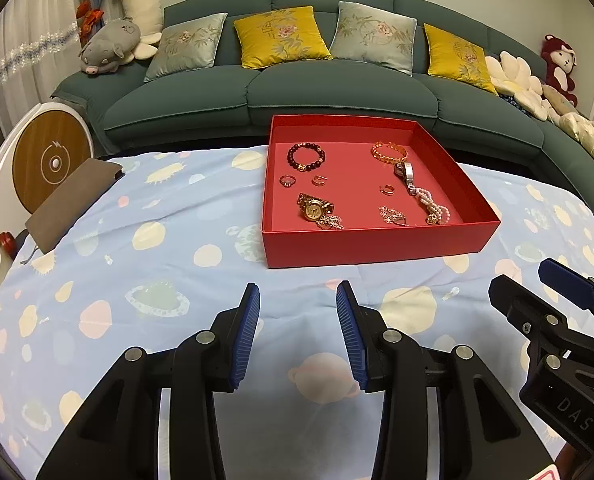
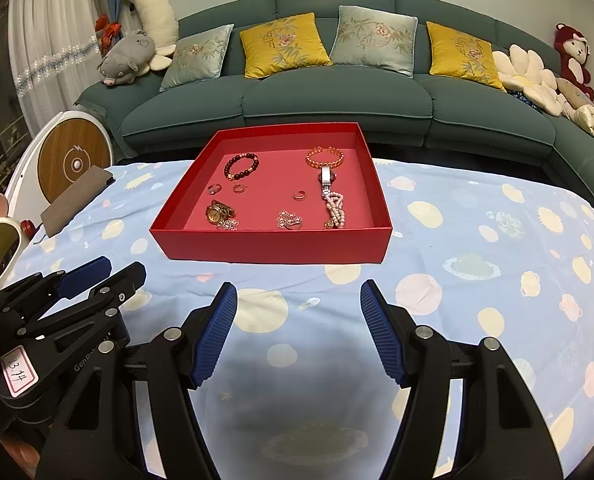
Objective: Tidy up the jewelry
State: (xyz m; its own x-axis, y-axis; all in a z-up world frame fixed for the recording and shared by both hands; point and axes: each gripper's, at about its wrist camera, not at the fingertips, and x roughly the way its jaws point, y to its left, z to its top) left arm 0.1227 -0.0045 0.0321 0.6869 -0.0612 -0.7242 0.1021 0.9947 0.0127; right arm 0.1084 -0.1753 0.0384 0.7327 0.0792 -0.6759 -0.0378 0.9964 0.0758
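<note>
A red box [image 1: 377,244] [image 2: 273,246] sits on the blue patterned cloth and holds the jewelry. Inside lie a dark bead bracelet [image 1: 306,157] [image 2: 241,166], an orange bracelet [image 1: 389,153] [image 2: 324,157], a gold watch [image 1: 314,207] [image 2: 218,212], a silver watch with a pearl strand [image 1: 419,190] [image 2: 332,196], three small rings and two floral pieces. My left gripper [image 1: 298,296] [image 2: 101,270] hovers open over the cloth in front of the box, nothing between its blue pads. My right gripper [image 2: 298,292] [image 1: 537,276] stands open beside it, also empty.
A brown notebook [image 1: 73,204] [image 2: 77,200] lies at the table's left edge beside a round white and wood device [image 1: 49,160]. A cream-rimmed mirror [image 2: 1,248] stands at the near left. A green sofa [image 1: 337,92] with cushions and plush toys runs behind the table.
</note>
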